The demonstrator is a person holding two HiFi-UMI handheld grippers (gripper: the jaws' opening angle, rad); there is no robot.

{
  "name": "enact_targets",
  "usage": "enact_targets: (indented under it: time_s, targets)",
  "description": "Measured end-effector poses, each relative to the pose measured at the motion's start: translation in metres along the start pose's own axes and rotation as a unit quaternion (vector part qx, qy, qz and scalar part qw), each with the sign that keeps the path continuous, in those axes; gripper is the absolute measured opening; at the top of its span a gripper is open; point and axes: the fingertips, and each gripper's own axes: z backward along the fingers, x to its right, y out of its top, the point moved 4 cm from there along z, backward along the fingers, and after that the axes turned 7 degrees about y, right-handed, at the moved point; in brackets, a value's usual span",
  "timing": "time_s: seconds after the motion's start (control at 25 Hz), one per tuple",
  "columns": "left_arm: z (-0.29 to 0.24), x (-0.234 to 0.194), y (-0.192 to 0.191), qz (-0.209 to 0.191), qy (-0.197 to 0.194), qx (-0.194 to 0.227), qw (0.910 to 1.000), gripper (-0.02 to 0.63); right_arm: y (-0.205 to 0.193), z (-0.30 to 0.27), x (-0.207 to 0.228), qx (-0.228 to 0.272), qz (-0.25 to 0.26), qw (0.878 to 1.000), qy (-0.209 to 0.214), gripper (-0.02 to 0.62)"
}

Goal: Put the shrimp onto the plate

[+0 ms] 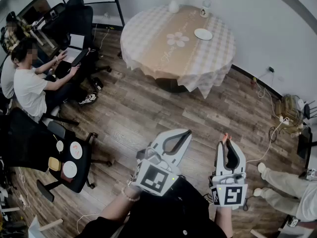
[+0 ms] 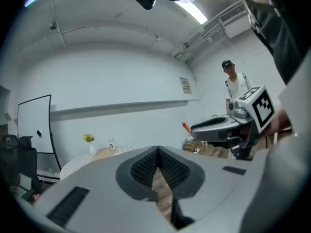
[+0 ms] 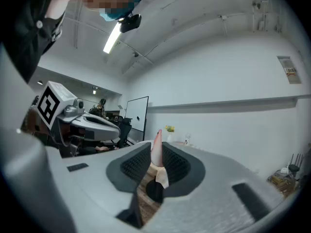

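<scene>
My right gripper (image 1: 227, 141) is shut on a pink-orange shrimp (image 3: 156, 147), whose tip pokes out past the fingertips (image 1: 226, 137). In the left gripper view the same shrimp (image 2: 185, 126) shows as an orange tip on the right gripper (image 2: 214, 127). My left gripper (image 1: 186, 132) is held beside it, its jaws meeting at the tips (image 2: 158, 149) with nothing between them. Both hang over the wooden floor, well short of the round table (image 1: 148, 38). A white plate (image 1: 203, 33) lies on the table's far right side.
A vase of yellow flowers (image 1: 173, 1) and a small jar (image 1: 205, 9) stand at the table's back. Seated people (image 1: 29, 83) and office chairs fill the left. A black chair (image 1: 72, 165) carries small dishes. Another person's legs (image 1: 285, 182) and cables (image 1: 272, 128) are at right.
</scene>
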Motion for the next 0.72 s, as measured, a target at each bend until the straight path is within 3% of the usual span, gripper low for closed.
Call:
enact_targets:
  time_s: [0.2,0.72]
  targets:
    - [-0.010,-0.017,0.003,-0.035,0.033,0.012,0.9988,0.000,-0.003,-0.021,0.010,0.019,0.003,1.000,0.021,0.058]
    - [-0.019,-0.005,0.002,-0.026,0.016,0.009,0.9995,0.000,-0.007,-0.012,0.016,0.011,-0.001,1.000,0.011,0.058]
